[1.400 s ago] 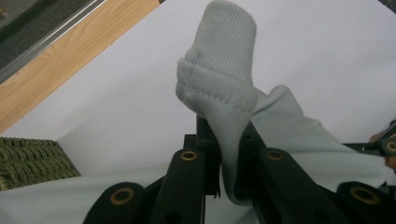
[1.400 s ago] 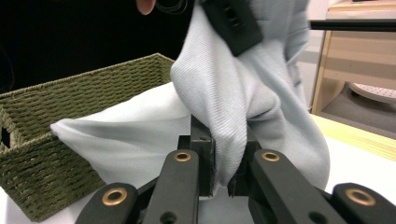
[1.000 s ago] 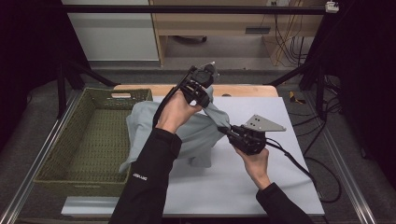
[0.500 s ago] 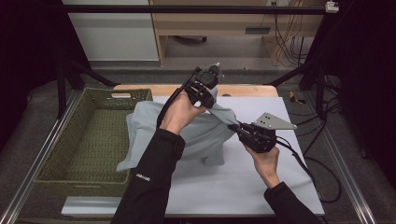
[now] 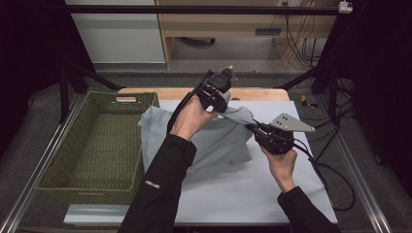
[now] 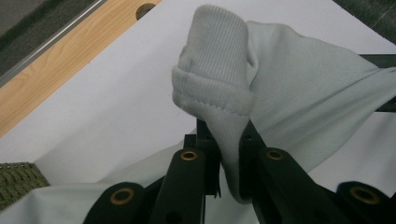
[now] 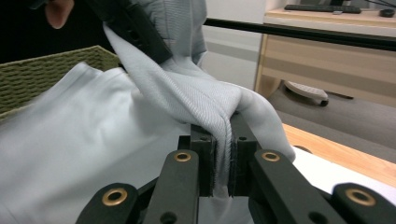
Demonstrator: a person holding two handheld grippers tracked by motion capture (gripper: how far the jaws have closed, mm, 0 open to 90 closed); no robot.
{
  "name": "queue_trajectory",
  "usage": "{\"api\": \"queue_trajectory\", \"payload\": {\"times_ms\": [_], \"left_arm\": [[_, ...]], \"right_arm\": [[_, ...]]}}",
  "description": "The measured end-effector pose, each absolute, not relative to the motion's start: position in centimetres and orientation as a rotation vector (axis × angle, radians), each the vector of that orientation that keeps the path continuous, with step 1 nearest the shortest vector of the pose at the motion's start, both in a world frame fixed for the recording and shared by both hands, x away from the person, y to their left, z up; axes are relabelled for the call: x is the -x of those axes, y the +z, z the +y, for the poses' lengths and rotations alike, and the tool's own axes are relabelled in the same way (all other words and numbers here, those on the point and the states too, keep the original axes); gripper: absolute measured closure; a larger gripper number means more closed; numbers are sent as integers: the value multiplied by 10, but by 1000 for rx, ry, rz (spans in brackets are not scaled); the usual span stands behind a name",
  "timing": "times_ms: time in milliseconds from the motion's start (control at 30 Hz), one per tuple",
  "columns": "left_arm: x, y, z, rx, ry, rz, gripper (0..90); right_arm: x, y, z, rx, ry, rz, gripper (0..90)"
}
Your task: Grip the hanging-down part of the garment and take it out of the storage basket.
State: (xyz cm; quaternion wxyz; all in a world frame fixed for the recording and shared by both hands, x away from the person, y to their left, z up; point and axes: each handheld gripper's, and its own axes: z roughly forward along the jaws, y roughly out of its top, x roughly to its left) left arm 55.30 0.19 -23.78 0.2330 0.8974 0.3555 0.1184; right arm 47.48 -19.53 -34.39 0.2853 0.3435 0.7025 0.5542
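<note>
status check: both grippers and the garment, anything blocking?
Left gripper shut on the grey garment's ribbed cuff, raised. Right gripper shut on a fold of it, lower. Garment part draped on table beside green basket. Nothing blocking.

Light: even and from above, bright on the white counter, dim toward the black surroundings.
Shadows: soft, under the pale cloth.
Focus: high view slightly soft; in both gripper views the near black fingers blur.
Glare: none strong.
</note>
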Motion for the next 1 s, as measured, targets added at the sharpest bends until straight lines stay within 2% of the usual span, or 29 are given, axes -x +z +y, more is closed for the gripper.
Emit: {"api": "queue_trajectory", "payload": {"times_ms": [233,400,500,633,767,867,900,1000], "left_arm": [[-553,-240,0,-2477,333,975,833],[-554,-245,4,-2503,343,977,833],[-555,-250,7,-2516,357,990,833],[-558,-257,14,-2514,368,1015,833],[-560,-265,23,-2523,371,1017,833],[-561,-271,29,-2480,364,1037,833],[-562,-273,30,-2480,366,1027,832],[-563,-280,31,-2463,350,1029,832]], "right_arm": [[-477,-348,-195,-918,1471,1858,835],[-473,-370,-186,-910,1516,1951,812],[-472,-385,-181,-906,1538,1990,784],[-472,-399,-172,-899,1536,2014,698],[-473,-406,-166,-862,1560,2046,523],[-468,-406,-165,-828,1589,2017,223],[-466,-405,-167,-829,1587,2003,158],[-461,-397,-177,-842,1634,1957,74]]}}
